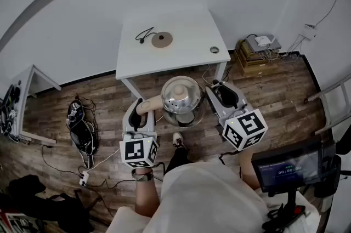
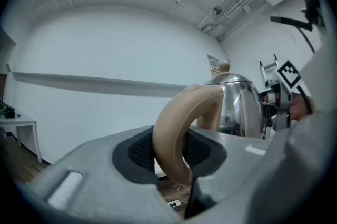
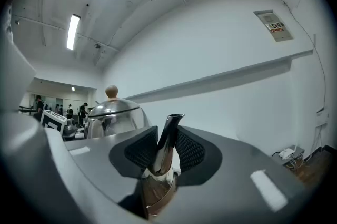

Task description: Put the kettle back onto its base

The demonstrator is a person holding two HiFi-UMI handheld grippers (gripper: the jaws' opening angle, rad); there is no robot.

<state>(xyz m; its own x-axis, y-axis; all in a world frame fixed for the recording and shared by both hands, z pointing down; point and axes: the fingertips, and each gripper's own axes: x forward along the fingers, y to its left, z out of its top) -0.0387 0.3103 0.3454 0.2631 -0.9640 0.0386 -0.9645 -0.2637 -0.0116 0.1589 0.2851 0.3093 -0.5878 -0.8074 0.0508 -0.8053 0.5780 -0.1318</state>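
While kettle (image 1: 181, 96) hangs lidded | left claw (image 2: 171, 150) clamps handle (image 2: 184, 107) | right claw (image 3: 162, 153) clamps spout (image 3: 169, 128)

- The white table (image 1: 186, 56) stands by the wall on a wood-plank floor (image 1: 274, 100).
- A round brown base (image 1: 162, 39) lies on the table's left half, with its black cord (image 1: 145, 35) curled beside it.
- A small ring (image 1: 214, 50) sits near the table's right edge.
- Tangled cables (image 1: 82, 128) and a white power strip (image 1: 84, 177) lie on the floor to the left.
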